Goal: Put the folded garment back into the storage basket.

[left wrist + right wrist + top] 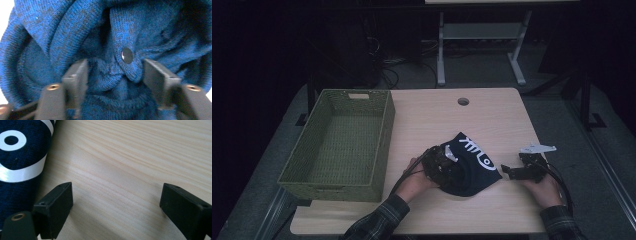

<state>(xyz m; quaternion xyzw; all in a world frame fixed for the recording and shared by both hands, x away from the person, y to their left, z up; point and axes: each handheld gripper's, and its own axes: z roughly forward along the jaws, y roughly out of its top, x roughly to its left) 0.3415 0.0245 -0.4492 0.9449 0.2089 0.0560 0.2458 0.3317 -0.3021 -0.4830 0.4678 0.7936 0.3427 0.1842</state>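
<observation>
The pale wood-grain counter [437,120] is a rounded rectangle with one round cable hole [463,101] near its far edge, standing on a grey carpeted floor in a dim room; behind it are the light metal legs of a second desk [482,45] and a tangle of dark cables [397,65]. On the counter's left side sits one olive-green woven basket [302,165], rectangular, with lattice-textured walls and a slot handle cut in its far end. Right of the basket, towards the near edge, lies one dark navy knitted garment [472,162] bunched into a soft heap, with a white printed design of strokes and a ring on top; in the left gripper view its knit shows as fine ribbed blue stitches in folds, with one small dark round snap button [127,55] on a tab. The left gripper [447,165] is pressed into the garment's left side, its jaws about half open with folds of knit and the buttoned tab bunched between them, the pads meeting the fabric. The right gripper [508,171] rests just beside the garment's right edge, its jaws wide apart over bare wood with nothing between them. Two plaid sleeves [379,220] come in from the near edge.
</observation>
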